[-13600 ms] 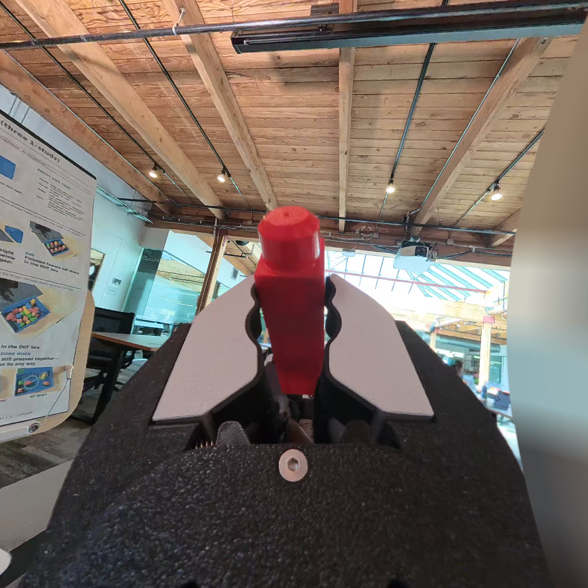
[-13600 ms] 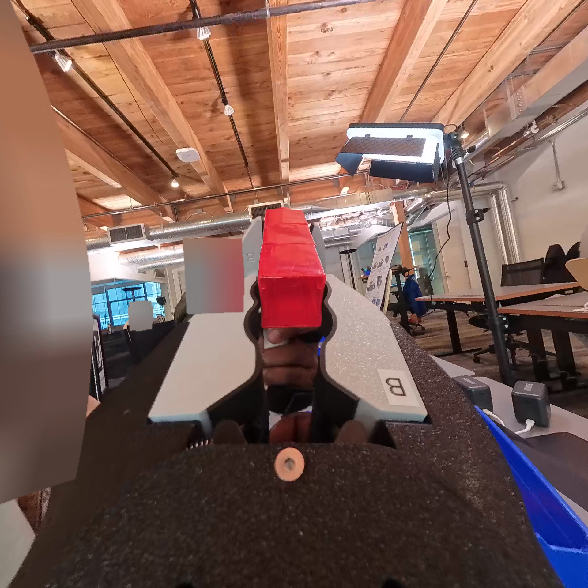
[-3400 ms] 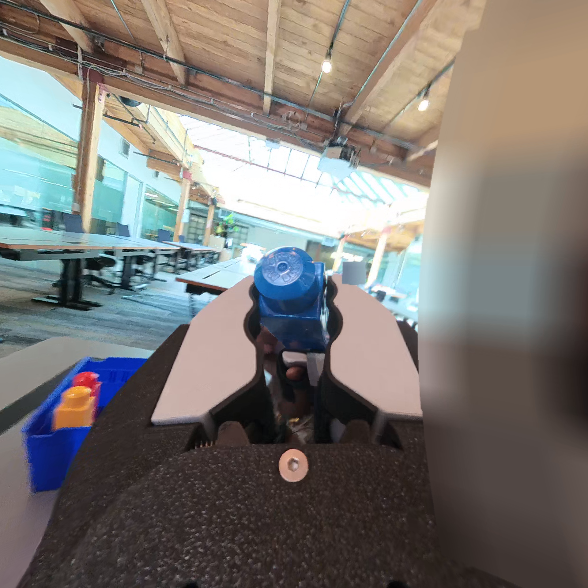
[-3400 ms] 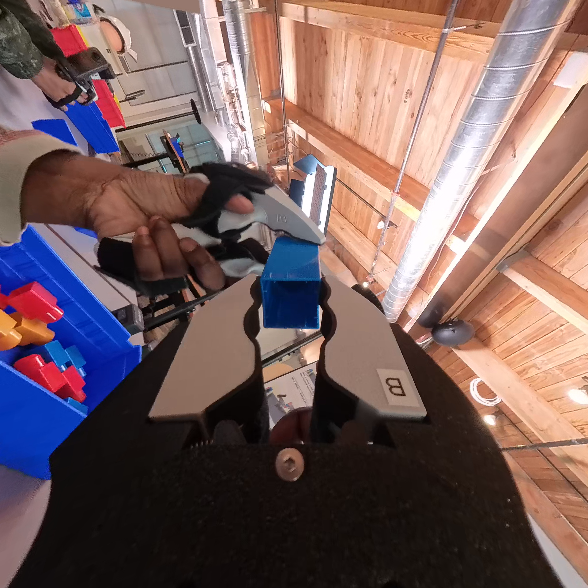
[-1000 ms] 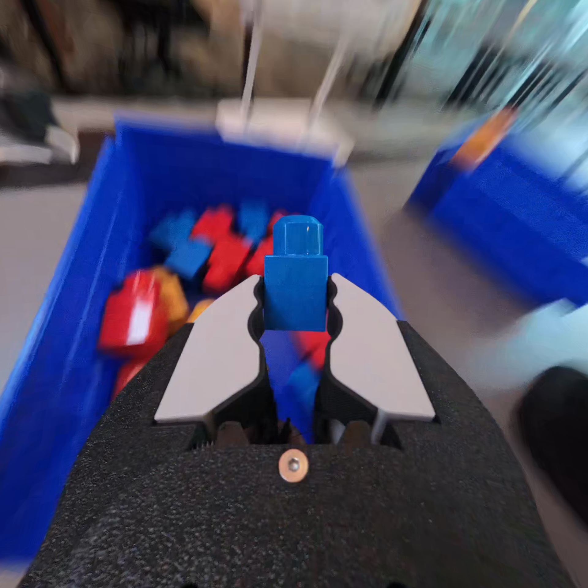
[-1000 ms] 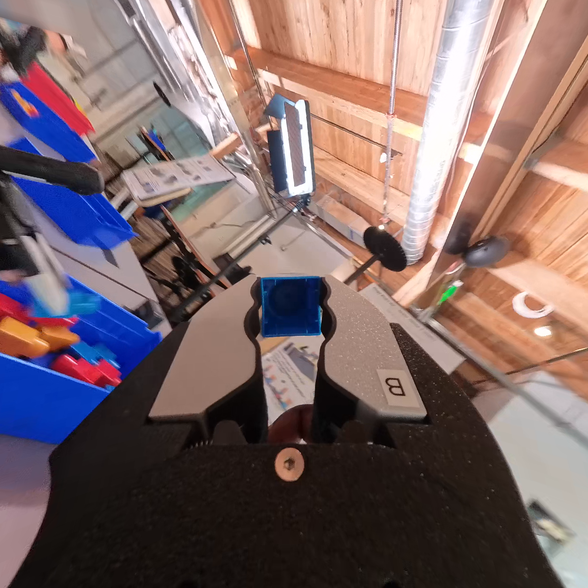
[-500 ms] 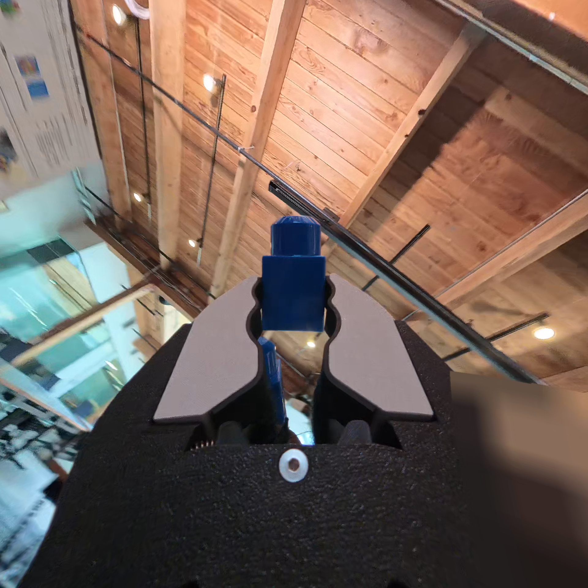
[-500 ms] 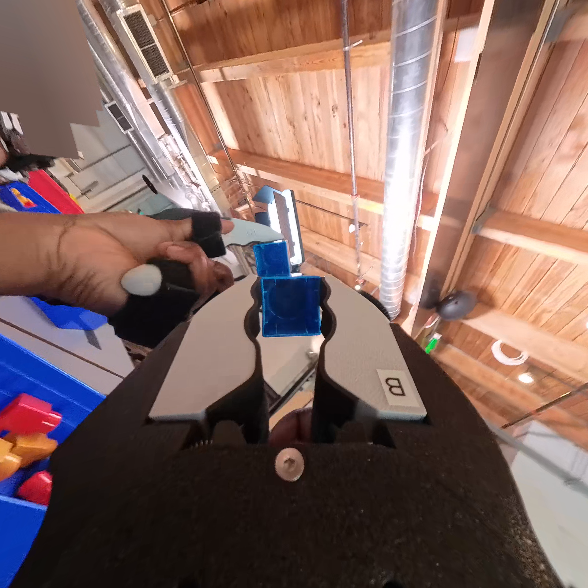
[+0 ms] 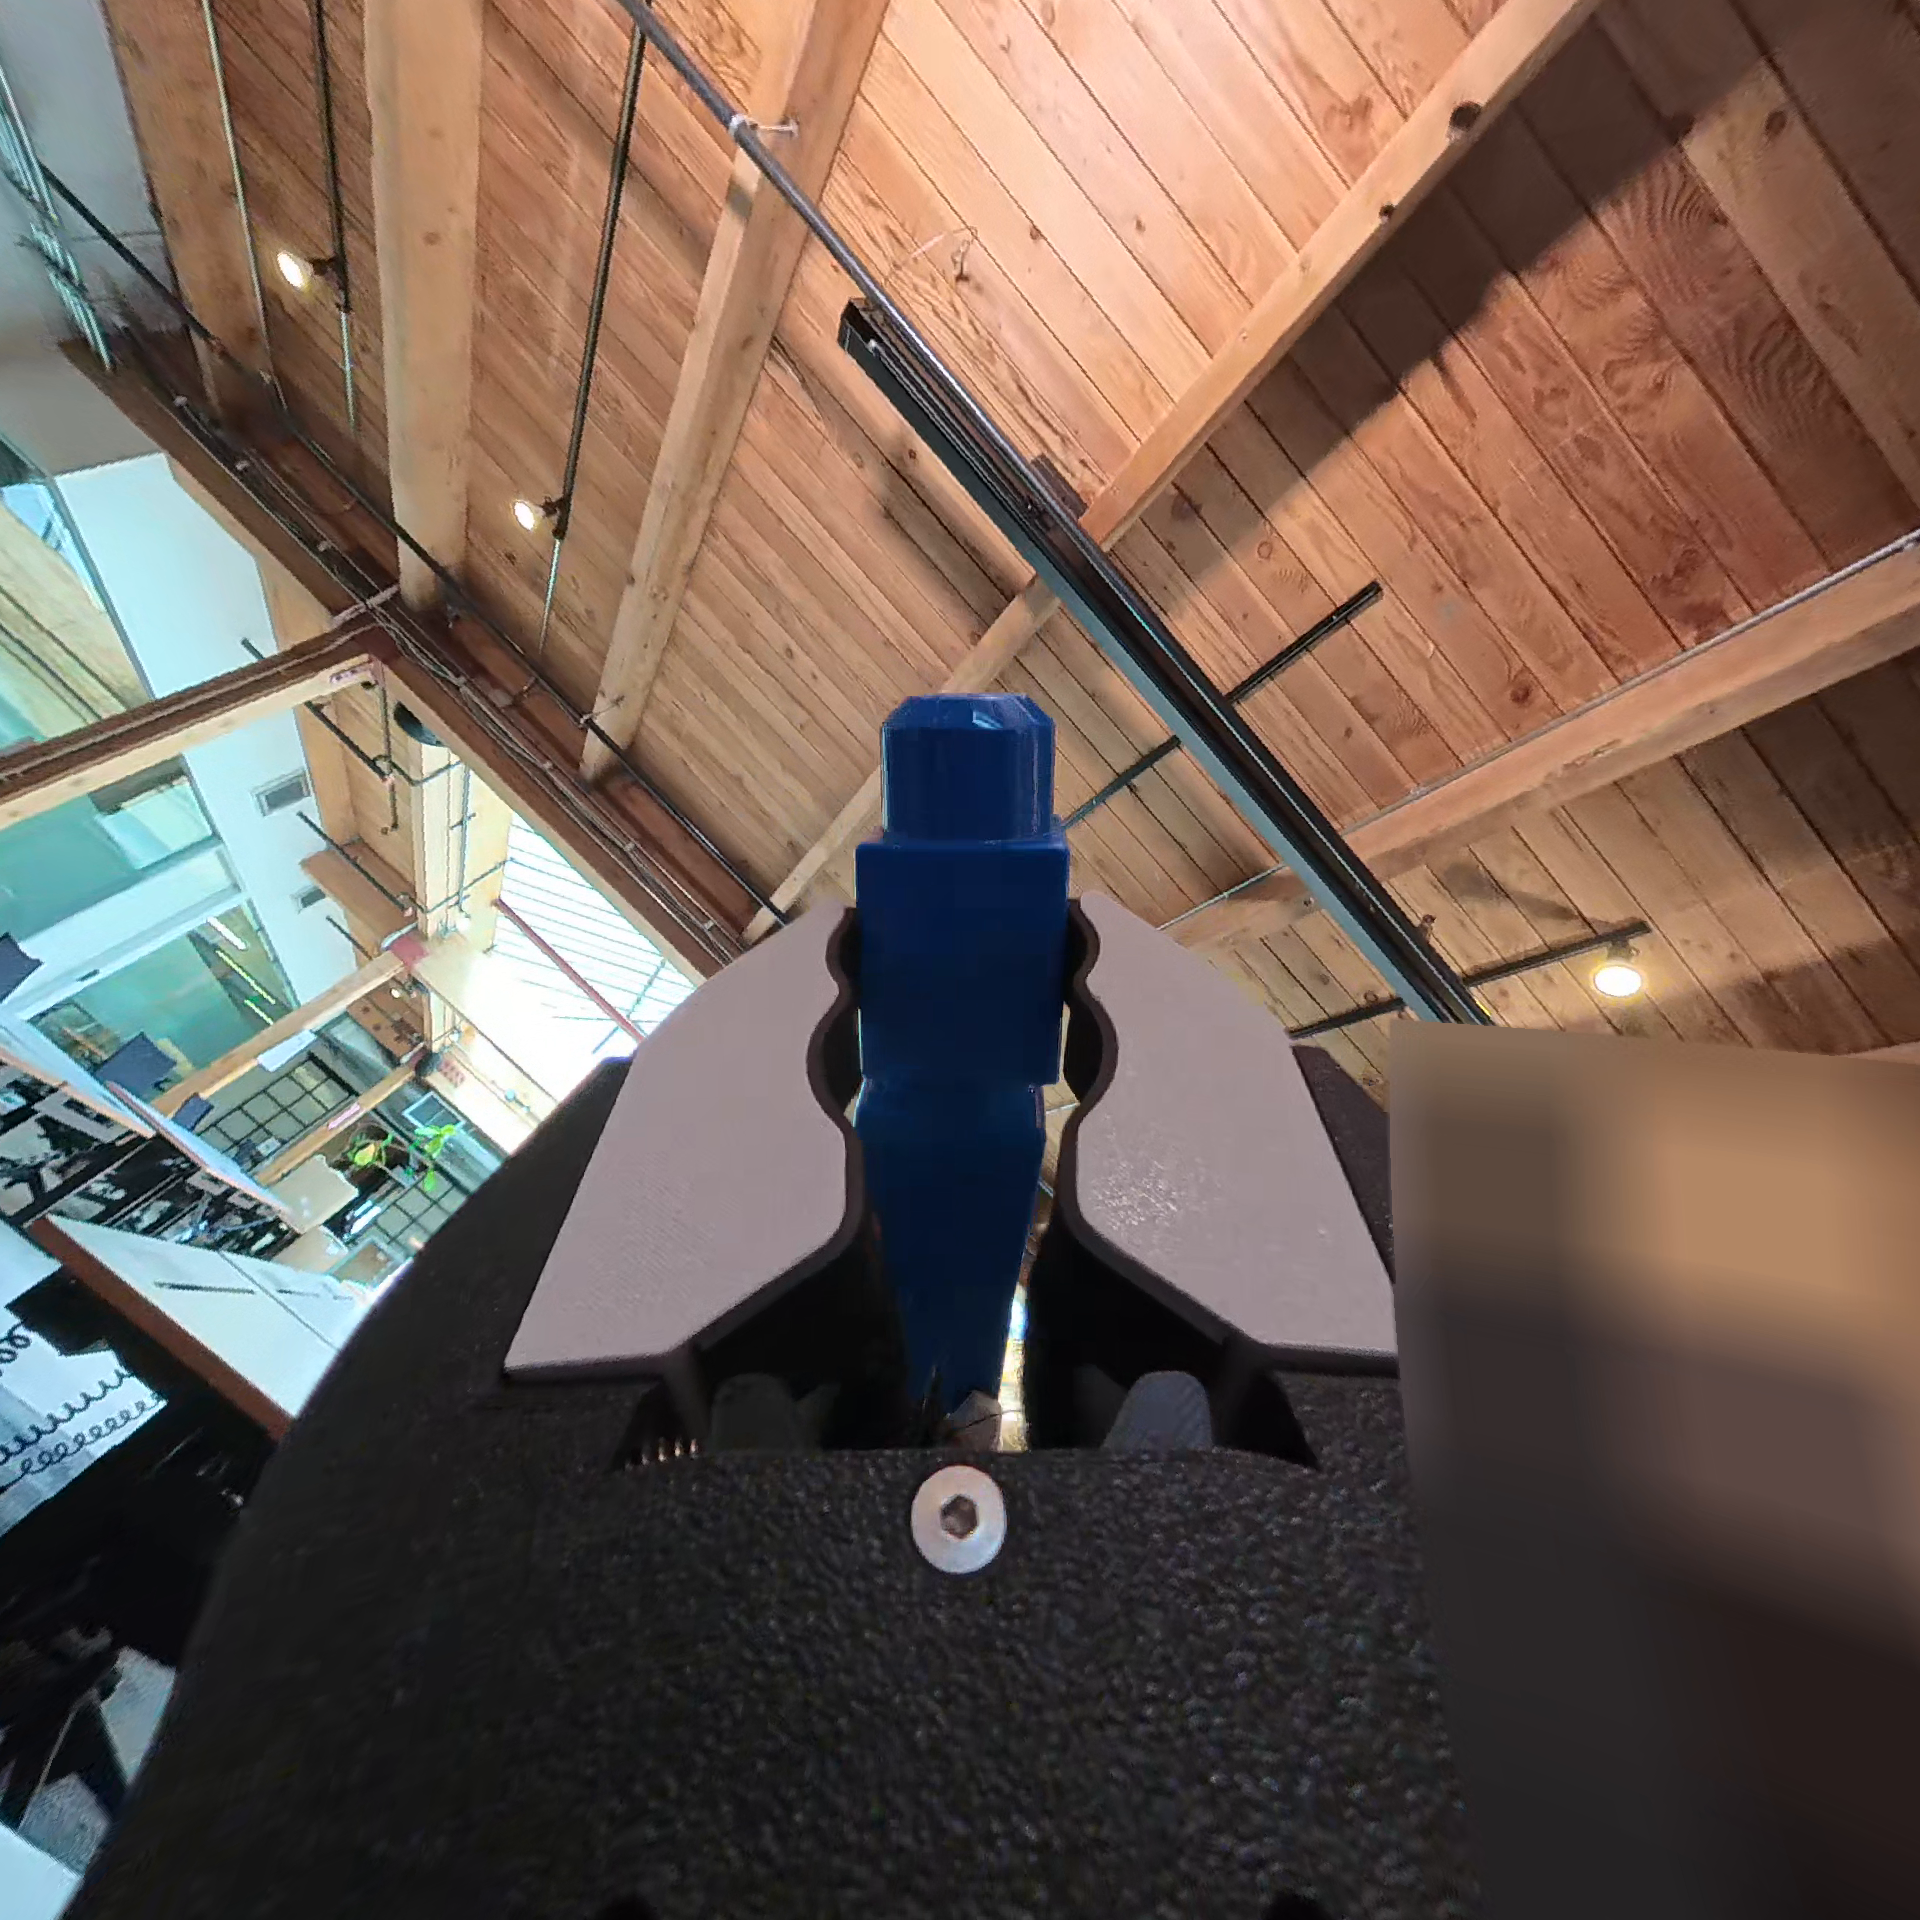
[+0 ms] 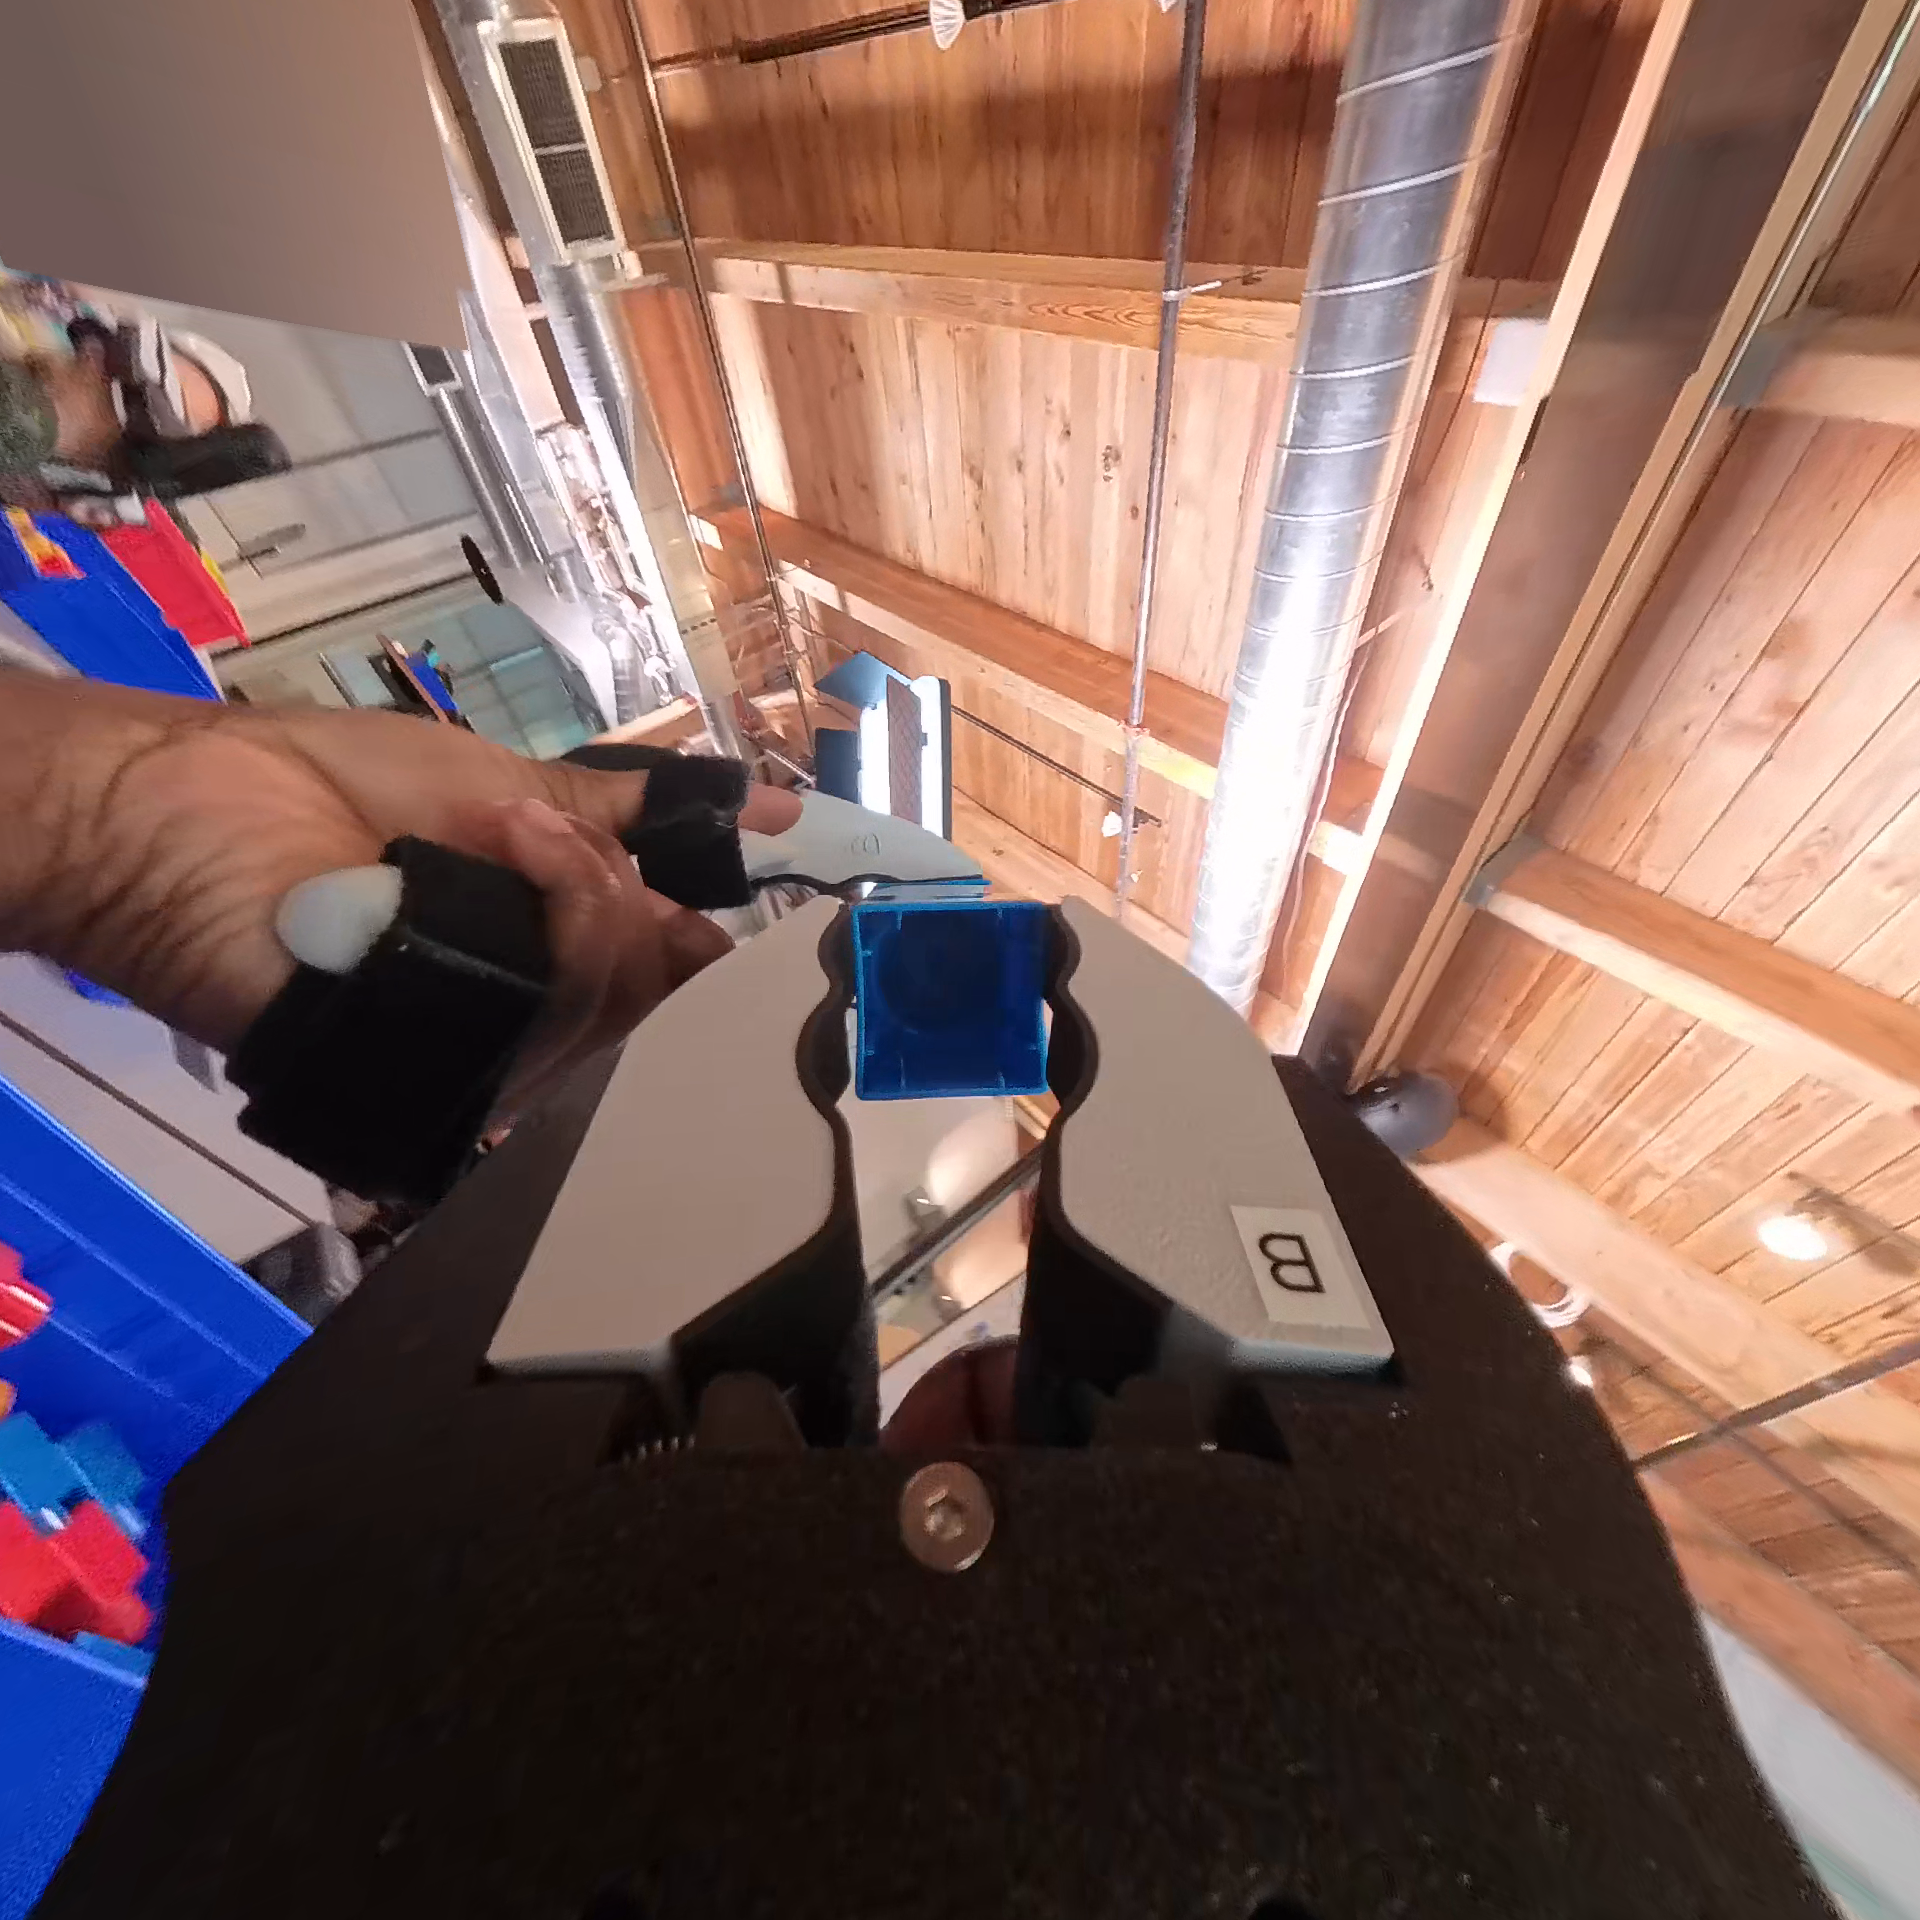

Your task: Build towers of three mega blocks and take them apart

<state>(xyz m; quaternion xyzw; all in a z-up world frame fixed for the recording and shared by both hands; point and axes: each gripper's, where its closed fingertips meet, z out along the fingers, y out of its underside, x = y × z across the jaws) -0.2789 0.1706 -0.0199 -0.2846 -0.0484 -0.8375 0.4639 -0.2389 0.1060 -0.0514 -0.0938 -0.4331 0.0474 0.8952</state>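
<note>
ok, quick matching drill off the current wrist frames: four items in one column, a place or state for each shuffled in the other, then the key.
Items:
1. left hand-held gripper
2. right hand-held gripper
3. blue bin
4. person's hand

States:
A. lower left of the right wrist view, red and blue blocks inside
B. shut on a blue block, stud pointing away from camera
C. wrapped around a black handle
D. shut on a blue block, hollow underside facing camera

Pairs: 1-B, 2-D, 3-A, 4-C

Both our grippers point up toward the wooden ceiling point(image 9: 1351, 364), with open air ahead. On the right gripper's left side, the hand point(image 10: 312, 883) holding the other gripper stands close, and the blue bin point(image 10: 125, 1351) lies beyond it.
</note>
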